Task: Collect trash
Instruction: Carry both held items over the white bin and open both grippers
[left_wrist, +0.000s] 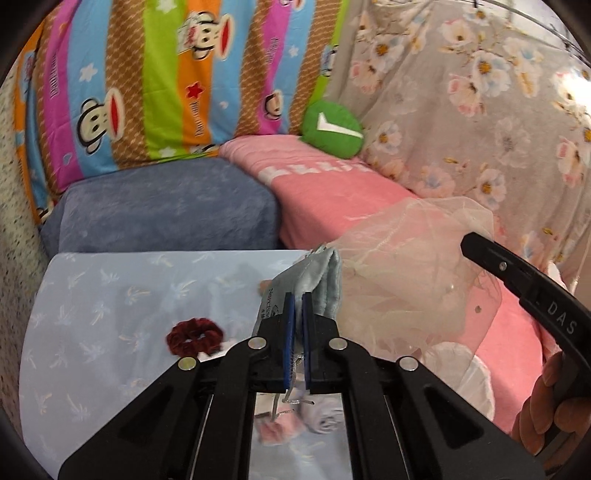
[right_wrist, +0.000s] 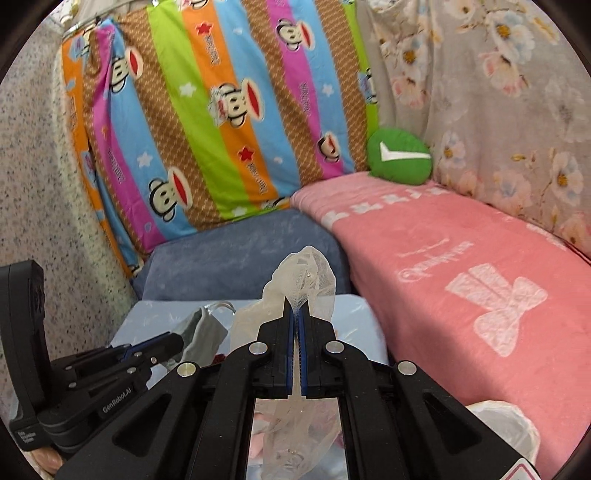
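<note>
On the left, the left gripper (left_wrist: 298, 295) was closed on a grey-blue cloth pouch (left_wrist: 320, 275), whose long axis ran up and away from the jaws. Below it the dark red scrunchie (left_wrist: 194, 335) lay on the pale blue table (left_wrist: 92, 295), with free room around. To the right, just beside, the right gripper (right_wrist: 296, 312) was closed on a white mesh bag (right_wrist: 308, 280), which hung down near the pink blanket (right_wrist: 461, 258).

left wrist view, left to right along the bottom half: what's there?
dark red scrunchie → left gripper shut on grey-blue cloth pouch → sheer mesh fabric → right gripper's black arm
</note>
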